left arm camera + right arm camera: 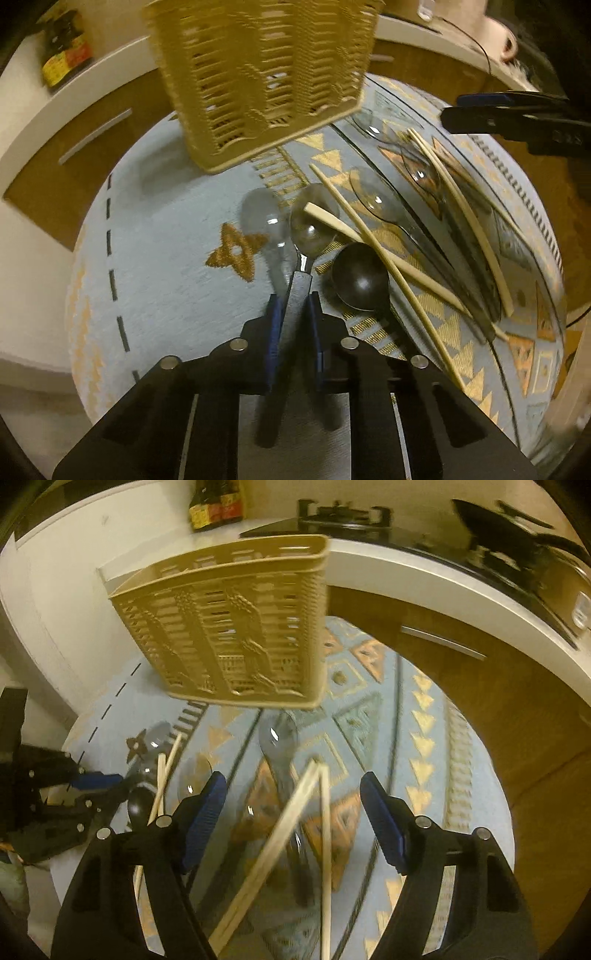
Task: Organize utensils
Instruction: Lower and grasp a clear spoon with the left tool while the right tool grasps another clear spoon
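Spoon in hand, basket ahead

Spoon handle sits clenched in your left gripper [295, 295]: the clear plastic spoon [314, 225] runs lengthwise straight out from the jaws, bowl pointing at the tan woven plastic utensil basket [266, 81], which stands beyond it on the rug. Your right gripper [291, 812] hangs released above 2 pale wooden chopsticks [295, 812], whose long axes run along its fingers. Everything lies on a pale blue patterned rug [166, 229], beside wood-fronted kitchen cabinets [480, 709] under a white counter.
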A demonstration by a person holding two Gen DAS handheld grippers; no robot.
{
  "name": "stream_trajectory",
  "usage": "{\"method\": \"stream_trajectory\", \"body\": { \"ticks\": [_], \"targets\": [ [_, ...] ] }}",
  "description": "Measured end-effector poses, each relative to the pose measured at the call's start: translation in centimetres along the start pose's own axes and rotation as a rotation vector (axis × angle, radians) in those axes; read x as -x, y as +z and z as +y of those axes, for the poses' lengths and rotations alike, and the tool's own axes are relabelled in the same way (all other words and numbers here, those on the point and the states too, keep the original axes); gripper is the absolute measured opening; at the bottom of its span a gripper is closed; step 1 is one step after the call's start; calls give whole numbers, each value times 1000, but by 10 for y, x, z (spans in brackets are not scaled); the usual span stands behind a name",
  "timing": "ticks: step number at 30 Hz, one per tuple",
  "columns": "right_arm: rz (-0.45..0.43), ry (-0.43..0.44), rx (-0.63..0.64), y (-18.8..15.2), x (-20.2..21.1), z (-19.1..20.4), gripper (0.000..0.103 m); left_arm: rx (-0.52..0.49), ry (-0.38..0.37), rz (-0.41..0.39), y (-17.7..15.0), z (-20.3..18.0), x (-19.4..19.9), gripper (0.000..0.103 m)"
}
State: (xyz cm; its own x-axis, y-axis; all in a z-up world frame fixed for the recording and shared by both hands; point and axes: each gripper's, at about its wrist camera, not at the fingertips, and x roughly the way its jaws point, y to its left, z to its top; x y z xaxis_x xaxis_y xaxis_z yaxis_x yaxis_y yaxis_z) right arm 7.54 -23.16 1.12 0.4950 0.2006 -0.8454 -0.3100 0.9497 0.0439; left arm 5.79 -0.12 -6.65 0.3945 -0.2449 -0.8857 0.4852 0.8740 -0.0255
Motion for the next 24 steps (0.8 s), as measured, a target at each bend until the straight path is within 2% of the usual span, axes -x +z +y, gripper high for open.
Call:
{"method": "stream_trajectory", "body": {
  "ticks": [7, 11, 12, 16, 21, 24],
  "targets": [
    [52, -31, 98, 24, -35, 12, 69, 213, -94, -79, -9, 38, 20, 10],
    [81, -24, 118, 27, -52, 17, 66, 304, -157, -86, -18, 61, 23, 10],
    [84, -22, 119, 27, -54, 18, 64, 311, -152, -85, -20, 62, 22, 10],
    [108, -22, 112, 29, -64, 17, 62, 342, -56, -63, -26, 71, 16, 10],
    [153, 20, 75, 37, -71, 10, 62, 336, -14, -59, -28, 69, 18, 11],
    [183, 34, 64, 42, -78, 8, 62, 329, -14, -63, -21, 73, 23, 18]
  ]
}}
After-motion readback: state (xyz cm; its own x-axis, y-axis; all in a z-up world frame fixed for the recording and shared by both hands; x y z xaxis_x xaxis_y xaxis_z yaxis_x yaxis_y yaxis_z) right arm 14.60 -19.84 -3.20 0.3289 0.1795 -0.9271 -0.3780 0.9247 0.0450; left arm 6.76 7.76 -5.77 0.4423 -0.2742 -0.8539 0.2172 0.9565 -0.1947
